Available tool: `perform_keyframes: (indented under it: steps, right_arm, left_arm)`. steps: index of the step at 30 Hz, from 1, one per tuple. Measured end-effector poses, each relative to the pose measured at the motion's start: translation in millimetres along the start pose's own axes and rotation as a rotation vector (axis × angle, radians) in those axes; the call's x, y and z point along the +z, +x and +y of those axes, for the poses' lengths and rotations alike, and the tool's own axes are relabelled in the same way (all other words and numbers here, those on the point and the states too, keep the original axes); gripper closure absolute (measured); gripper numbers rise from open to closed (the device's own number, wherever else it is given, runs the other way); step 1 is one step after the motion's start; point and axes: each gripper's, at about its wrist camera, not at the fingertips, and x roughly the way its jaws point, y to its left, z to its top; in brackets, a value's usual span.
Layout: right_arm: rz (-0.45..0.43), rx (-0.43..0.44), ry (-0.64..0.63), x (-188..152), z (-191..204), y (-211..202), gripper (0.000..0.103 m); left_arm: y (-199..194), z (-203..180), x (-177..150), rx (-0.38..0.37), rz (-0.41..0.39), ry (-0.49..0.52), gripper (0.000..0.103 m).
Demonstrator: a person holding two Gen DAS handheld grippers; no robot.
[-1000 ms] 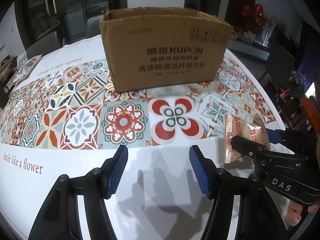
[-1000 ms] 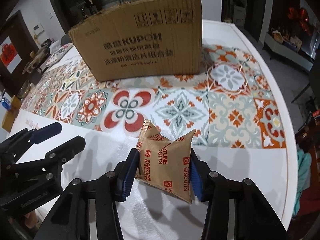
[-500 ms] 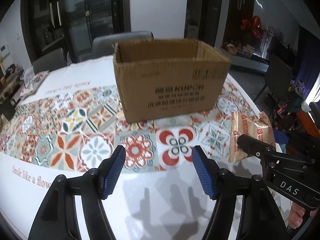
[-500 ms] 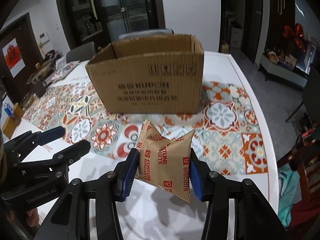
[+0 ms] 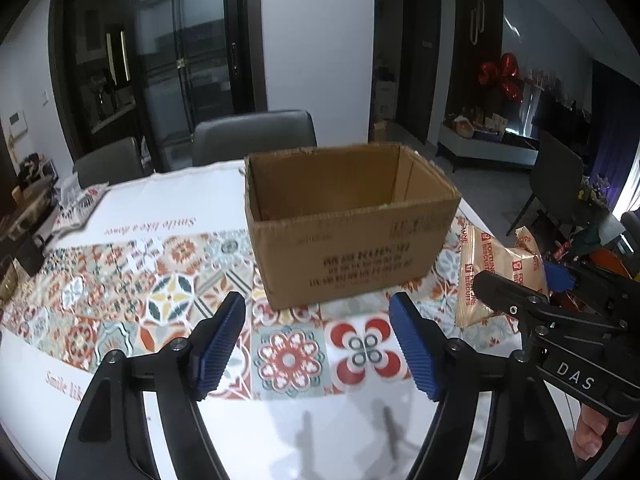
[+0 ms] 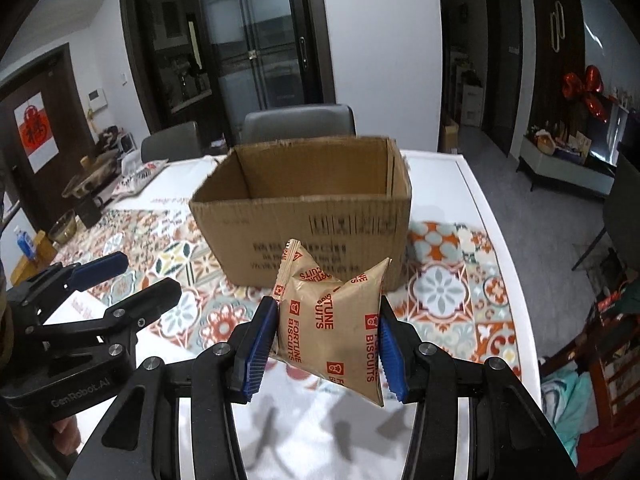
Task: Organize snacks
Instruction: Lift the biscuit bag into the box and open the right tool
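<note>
My right gripper [image 6: 326, 344] is shut on a tan Fortune Biscuits packet [image 6: 332, 320] and holds it above the table, in front of an open cardboard box [image 6: 312, 216]. The packet [image 5: 494, 276] and the right gripper [image 5: 520, 292] also show at the right of the left wrist view, beside the box [image 5: 348, 232]. My left gripper [image 5: 318, 346] is open and empty, held above the table in front of the box; it also shows at the left of the right wrist view [image 6: 120, 280]. What I can see of the box's inside looks bare.
The table [image 5: 180, 208] has a white cloth with a band of patterned tiles [image 5: 120, 292]. Grey chairs [image 5: 252, 136] stand behind it. Bowls and small items [image 6: 80, 192] sit at the far left end. The table's right edge [image 6: 500, 248] drops to the floor.
Both grippers have risen, so the views now look into the box's open top. The right gripper still holds the packet; the left stays open.
</note>
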Motion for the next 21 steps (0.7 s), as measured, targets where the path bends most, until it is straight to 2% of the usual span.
perform_keyframes:
  steps: [14, 21]
  right_arm:
    - [-0.059, 0.001, 0.002, 52.0, -0.4, 7.2, 0.054]
    - [-0.061, -0.002, -0.005, 84.0, 1.2, 20.0, 0.054]
  left_arm:
    - [6.7, 13.0, 48.6, 0.039, -0.038, 0.021, 0.022]
    - [16.1, 25.3, 71.0, 0.057, -0.04, 0.009, 0.019]
